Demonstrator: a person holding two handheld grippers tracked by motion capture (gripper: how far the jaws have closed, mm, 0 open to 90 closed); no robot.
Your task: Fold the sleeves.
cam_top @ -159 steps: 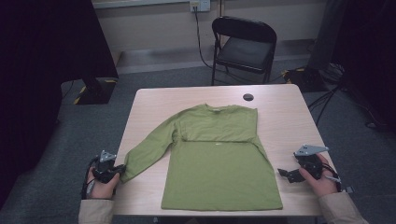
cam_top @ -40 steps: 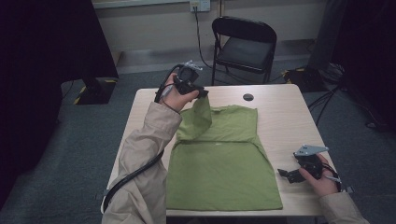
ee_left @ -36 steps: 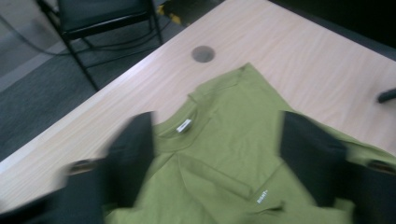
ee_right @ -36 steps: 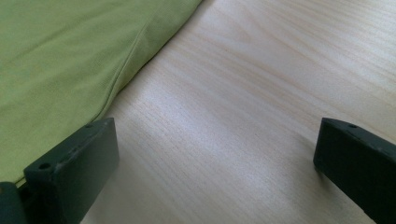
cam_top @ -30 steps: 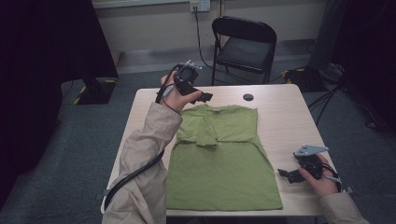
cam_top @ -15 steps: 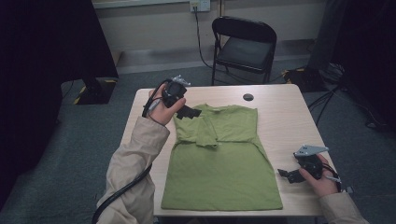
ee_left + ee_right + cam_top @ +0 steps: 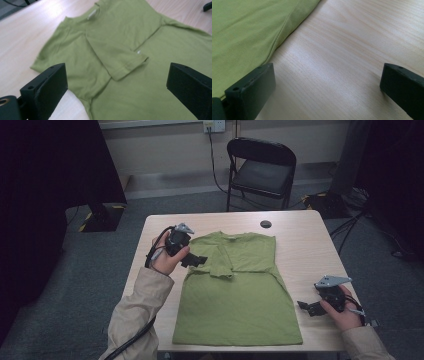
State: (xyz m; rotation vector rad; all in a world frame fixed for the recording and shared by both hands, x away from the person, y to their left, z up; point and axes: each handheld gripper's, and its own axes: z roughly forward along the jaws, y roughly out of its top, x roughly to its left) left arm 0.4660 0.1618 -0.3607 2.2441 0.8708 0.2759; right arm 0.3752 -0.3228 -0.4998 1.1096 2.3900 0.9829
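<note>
The green cotton shirt (image 7: 235, 295) lies flat on the pale wooden table (image 7: 310, 245) — left gripper (image 7: 197, 260) at its folded sleeve (image 7: 117, 53), right gripper (image 7: 306, 306) beside its hem — both with jaws apart, empty.

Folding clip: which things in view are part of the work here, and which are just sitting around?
In the job:
- green shirt, both sleeves folded in across the chest
- left tool, jaws open above the shirt's shoulder
- right tool, open, resting on the table beside the shirt's edge

Just around:
- black round thing near the table's far edge
- folding chair behind the table
</note>
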